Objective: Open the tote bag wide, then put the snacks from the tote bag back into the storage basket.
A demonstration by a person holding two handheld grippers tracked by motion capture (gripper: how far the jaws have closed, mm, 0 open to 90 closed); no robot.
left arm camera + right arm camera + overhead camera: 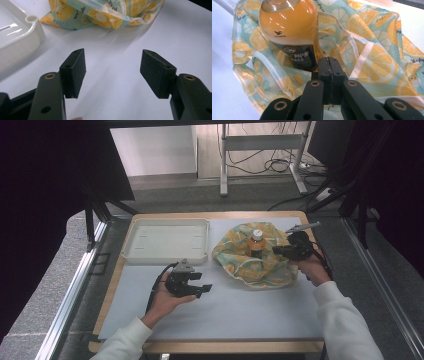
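- High view, nearest the person: the left gripper hovers low over bare white table, short of the fruit-print bag and in front of the white tray. Its jaws stand wide with nothing between them.
- In the left gripper view the two black pads frame only tabletop; the bag's near edge lies ahead and the tray's corner sits off to one side.
- Farther in, the right gripper is at the bag's right side, jaws pressed together. In the right gripper view the pads meet with a thin dark line between them, which looks like a pinched fold of the bag's rim, though I cannot be sure.
- The bottle of orange drink stands upright in the middle of the spread bag, its white cap showing from above.
- Judgement: the work in hand is bagging the bottle; it is placed, and the bag is not yet gathered.
- The next move likely calls for the left gripper to reach the bag's near-left rim, close on a fold or handle, and lift evenly against the right one so the bottle stays standing.
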